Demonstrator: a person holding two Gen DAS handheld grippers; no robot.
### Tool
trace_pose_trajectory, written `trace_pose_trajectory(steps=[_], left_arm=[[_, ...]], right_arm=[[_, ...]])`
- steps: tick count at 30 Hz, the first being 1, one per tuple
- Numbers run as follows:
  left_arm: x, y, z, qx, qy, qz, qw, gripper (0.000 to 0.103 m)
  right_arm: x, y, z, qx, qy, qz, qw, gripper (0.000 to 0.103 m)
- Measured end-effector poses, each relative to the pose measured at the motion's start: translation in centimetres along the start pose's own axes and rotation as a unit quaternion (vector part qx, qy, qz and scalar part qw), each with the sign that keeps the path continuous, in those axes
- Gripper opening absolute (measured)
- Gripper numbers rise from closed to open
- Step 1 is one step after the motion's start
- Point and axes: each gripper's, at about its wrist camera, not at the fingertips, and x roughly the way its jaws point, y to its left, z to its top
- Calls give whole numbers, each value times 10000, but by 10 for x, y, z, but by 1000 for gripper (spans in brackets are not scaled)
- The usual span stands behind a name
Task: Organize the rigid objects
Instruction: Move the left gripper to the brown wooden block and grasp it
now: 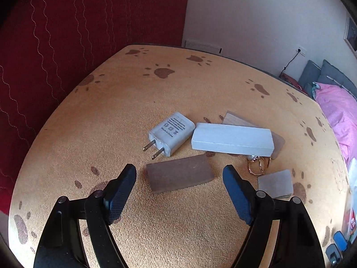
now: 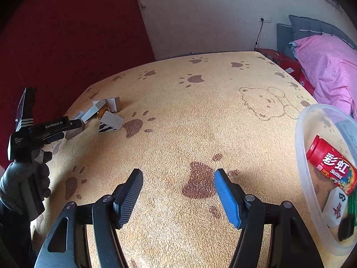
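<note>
Nearest to us, the left gripper (image 1: 179, 174) has its jaws spread wide and holds nothing; the brown block (image 1: 179, 173) lies flat on the paw-print cloth (image 1: 111, 122) just ahead, framed between the two fingers. We judge that we are at the approach for a pick, with the block not yet grasped. The next move calls for going lower and forward until the pads stand on both short ends, then closing (the block lies slightly turned, so the wrist may need a small twist). Behind it lie the white charger plug (image 1: 170, 132), a white bar (image 1: 232, 139) resting on a wooden piece, and a gold key ring (image 1: 256, 166). The right gripper (image 2: 178, 187) is also spread and empty, beside the clear plastic tub (image 2: 303, 178), where the Skittles bottle (image 2: 330, 163) and a mahjong tile (image 2: 335, 207) already lie.
</note>
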Motion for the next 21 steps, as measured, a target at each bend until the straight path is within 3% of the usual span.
trace_pose_trajectory(steps=[4,14,16,18,21], left_arm=[[7,1,3,-62,32,169,9998,81],[14,1,4,-8,-3,193,9998,80],[13,0,4,54,-22,146,9999,76],[11,-3,3,154,-56,52,9999,66],[8,-8,2,266,-101,62,9996,66]], right_arm=[[2,1,-1,-3,36,12,10000,70],[8,6,-4,-53,133,37,9999,70],[8,7,-4,-63,146,33,9999,70],[9,8,-4,-81,157,28,9998,70],[8,9,-4,-112,164,17,9998,70]])
